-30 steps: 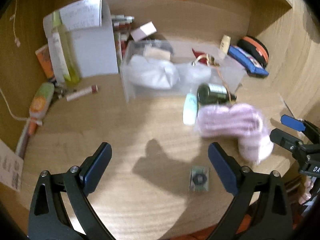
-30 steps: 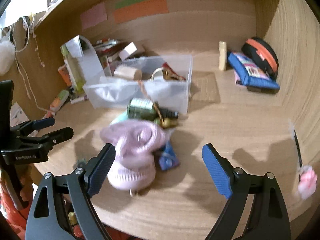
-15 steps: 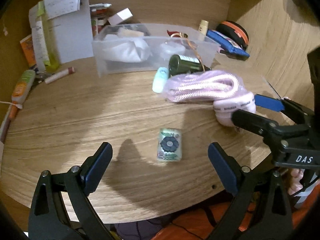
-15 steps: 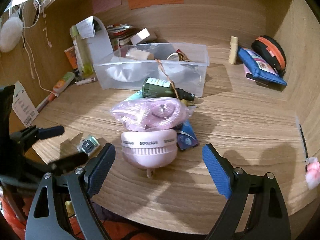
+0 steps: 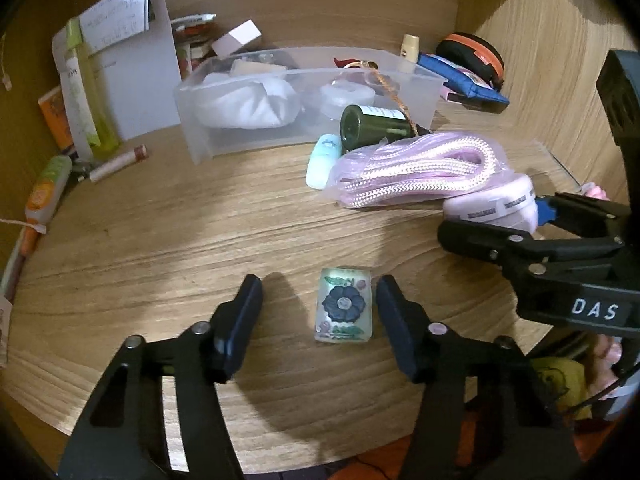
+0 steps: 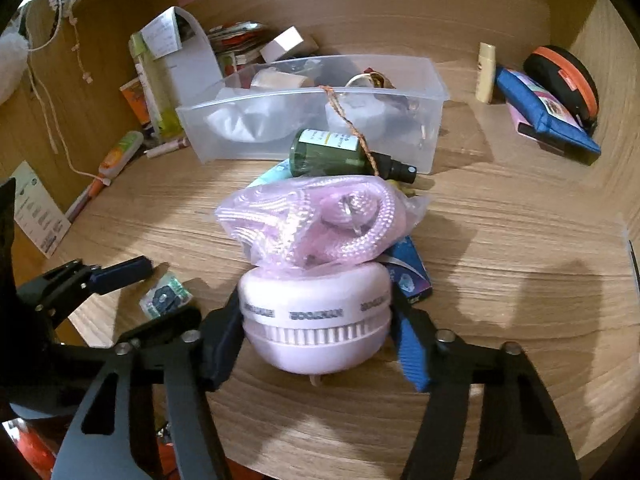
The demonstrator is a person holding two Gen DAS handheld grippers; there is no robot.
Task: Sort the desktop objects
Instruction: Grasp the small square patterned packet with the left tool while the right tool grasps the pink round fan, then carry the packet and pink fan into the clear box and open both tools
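Wood-grain desk: flat, matte. Translucent plastic bin: rectangular, standing at the desk's rear. Round pink plastic device: ribbed band, in front of the bin; the right gripper has just been closing, its pads against the device's two sides. Small glossy flower-printed packet: rectangular, in front of the bin, lying between the left gripper fingers, which have been closing and stand apart from it.

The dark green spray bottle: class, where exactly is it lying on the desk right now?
In the right wrist view the green spray bottle lies on its side at centre, directly in front of the clear plastic bin and just behind the bagged pink cord.
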